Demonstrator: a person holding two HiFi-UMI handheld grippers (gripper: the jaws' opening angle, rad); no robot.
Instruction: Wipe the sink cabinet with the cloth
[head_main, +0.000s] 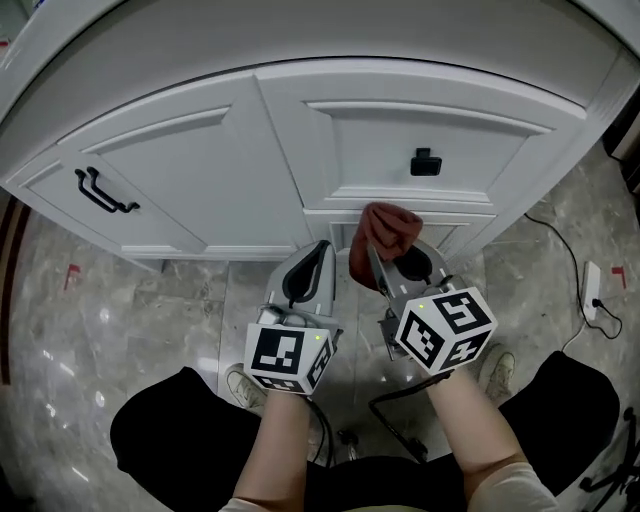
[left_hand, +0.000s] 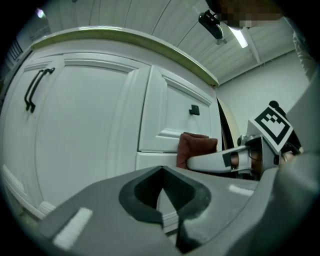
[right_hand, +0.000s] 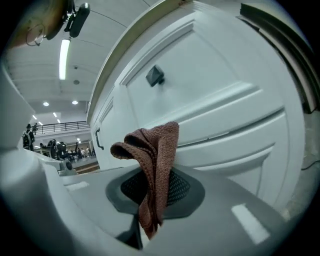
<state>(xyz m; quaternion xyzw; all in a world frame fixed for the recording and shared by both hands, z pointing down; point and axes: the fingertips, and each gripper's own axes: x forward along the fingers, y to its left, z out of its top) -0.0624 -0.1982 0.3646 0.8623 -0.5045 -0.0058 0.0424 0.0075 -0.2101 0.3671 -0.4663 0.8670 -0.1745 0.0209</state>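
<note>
Head view: the white sink cabinet (head_main: 200, 170) curves across the far side. It has a black bar handle (head_main: 104, 190) on its left door and a black knob (head_main: 425, 162) on the right panel. Both grippers are held side by side near its base, above a grey marble floor (head_main: 120, 320). The right gripper (head_main: 378, 255) is clamped on the reddish-brown cloth (head_main: 390, 228). The cloth bunches up beyond the jaw tips, in front of the rail below the knob panel. Whether it presses on the wood cannot be told here. The left gripper (head_main: 318, 250) is just to the left of the cloth, apart from it, with its jaws drawn together to a point. A white power strip (head_main: 592, 289) lies on the floor at far right.

Left gripper view: the left gripper (left_hand: 164, 180) is clenched with nothing between its dark pads. Beyond it stands the sink cabinet (left_hand: 95, 150). To the right, the cloth (left_hand: 196, 146) sticks out past the right gripper (left_hand: 220, 159), level with the lower edge of the knob panel.

Right gripper view: the right gripper (right_hand: 150, 192) pinches a fold of the cloth (right_hand: 160, 147) between its pads. The free end of the cloth rises above the jaws and droops to the left. The sink cabinet (right_hand: 225, 105) is close behind it, with the knob (right_hand: 155, 76) higher up. A ceiling light strip (right_hand: 64, 57) shows at upper left.
</note>
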